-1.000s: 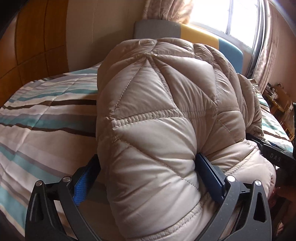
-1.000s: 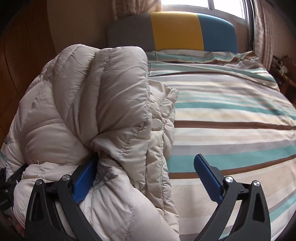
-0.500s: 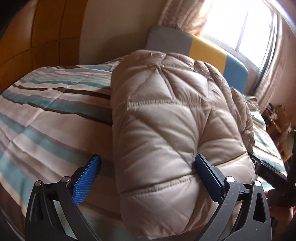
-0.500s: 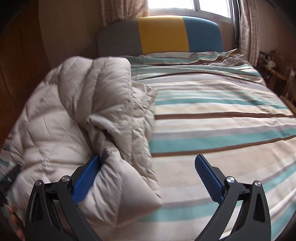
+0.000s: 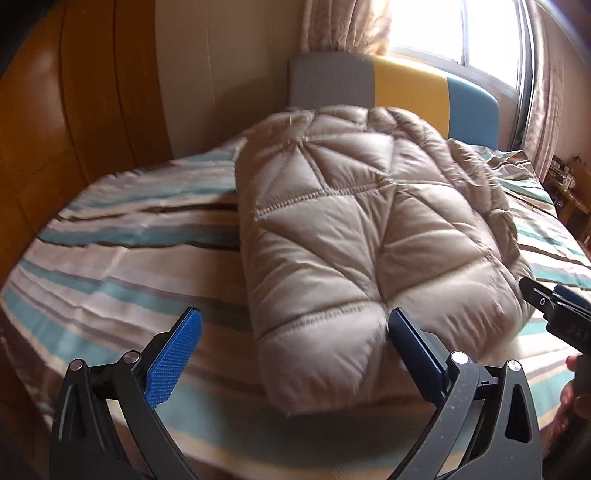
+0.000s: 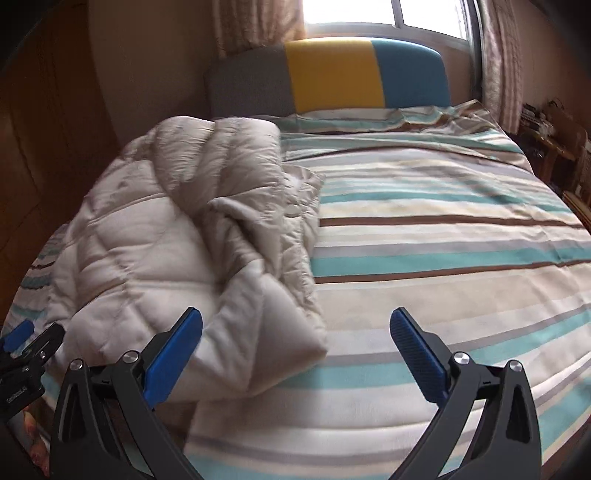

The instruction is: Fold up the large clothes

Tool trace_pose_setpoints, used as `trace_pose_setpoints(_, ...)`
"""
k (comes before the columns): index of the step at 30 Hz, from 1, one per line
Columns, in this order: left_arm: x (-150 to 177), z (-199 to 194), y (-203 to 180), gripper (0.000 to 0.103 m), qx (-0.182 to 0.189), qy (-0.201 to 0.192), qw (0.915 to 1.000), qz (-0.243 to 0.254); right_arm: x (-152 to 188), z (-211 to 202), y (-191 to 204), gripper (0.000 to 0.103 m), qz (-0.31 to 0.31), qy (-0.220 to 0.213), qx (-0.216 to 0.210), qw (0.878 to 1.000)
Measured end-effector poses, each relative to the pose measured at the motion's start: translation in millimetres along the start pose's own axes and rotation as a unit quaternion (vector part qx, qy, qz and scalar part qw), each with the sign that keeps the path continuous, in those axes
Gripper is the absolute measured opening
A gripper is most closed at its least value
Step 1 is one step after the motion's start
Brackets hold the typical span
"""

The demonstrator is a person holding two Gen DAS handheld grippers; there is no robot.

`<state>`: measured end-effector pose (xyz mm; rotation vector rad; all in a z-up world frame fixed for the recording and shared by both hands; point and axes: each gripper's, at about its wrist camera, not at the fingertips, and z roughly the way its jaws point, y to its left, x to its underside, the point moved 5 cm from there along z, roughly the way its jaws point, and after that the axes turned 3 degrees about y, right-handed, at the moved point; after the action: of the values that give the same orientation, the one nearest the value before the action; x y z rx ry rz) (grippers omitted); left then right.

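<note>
Jacket: beige quilted puffer jacket (image 5: 354,236), folded into a thick bundle, lies on the bed w/ striped teal, brown and cream cover (image 5: 122,266); sits toward the bed's left side in the right wrist view (image 6: 177,236), long axis running toward the headboard.
Top layer: right wrist view shows a loose crumpled flap w/ 1 round snap button (image 6: 293,210) on the bundle's right edge.
Left gripper: black frame, blue pads (image 5: 291,345); fingers spread wide, nothing held. Jacket's near end sits between and beyond the 2 fingers; contact w/ the right finger can't be told.
Right gripper: same build (image 6: 295,345); fingers spread wide, nothing held. Left finger (image 6: 173,354) overlaps the jacket's near corner in view; right finger over bare cover.
Headboard: padded, grey, yellow and blue panels (image 6: 332,81), at the far end under a bright window (image 6: 384,11) w/ patterned curtains (image 5: 343,26).
Wall side: orange-brown wood panelling (image 5: 88,96) left of the bed.
</note>
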<state>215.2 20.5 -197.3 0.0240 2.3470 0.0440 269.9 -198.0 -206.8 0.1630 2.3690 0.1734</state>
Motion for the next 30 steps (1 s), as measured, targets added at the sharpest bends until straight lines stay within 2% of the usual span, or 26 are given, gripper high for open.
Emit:
trace_pose_setpoints(5,8.7,-31.6,1.0,0.1,-0.012,-0.01,0.9998,0.009,10.0,-28.8,19.5,0.101,-0.018,0.003,-0.028,0.999)
trace_pose_setpoints(9,13.5,-69.7,-4.2,0.1,-0.04,-0.044,0.9981,0.016,18.3,-53.3,30.1,0.101,-0.034,-0.005,-0.031,0.999)
trace_pose_setpoints(16,18.4,-113.4,-1.7,0.1,-0.003,-0.062,0.9978,-0.023,26.2,-93.9,40.2,0.101,-0.06,-0.034,-0.017,0.997)
trace_pose_setpoints(24,19.3,-136.2,-1.6,0.1,-0.003,-0.073,0.9967,-0.035,24.9,-133.9,42.5,0.101,-0.059,-0.072,-0.017,0.995)
trace_pose_setpoints(30,20.1,-143.8,-6.2,0.1,0.0,-0.079,0.9964,-0.031,23.8,-144.6,39.6,0.101,-0.053,-0.084,-0.02,0.995)
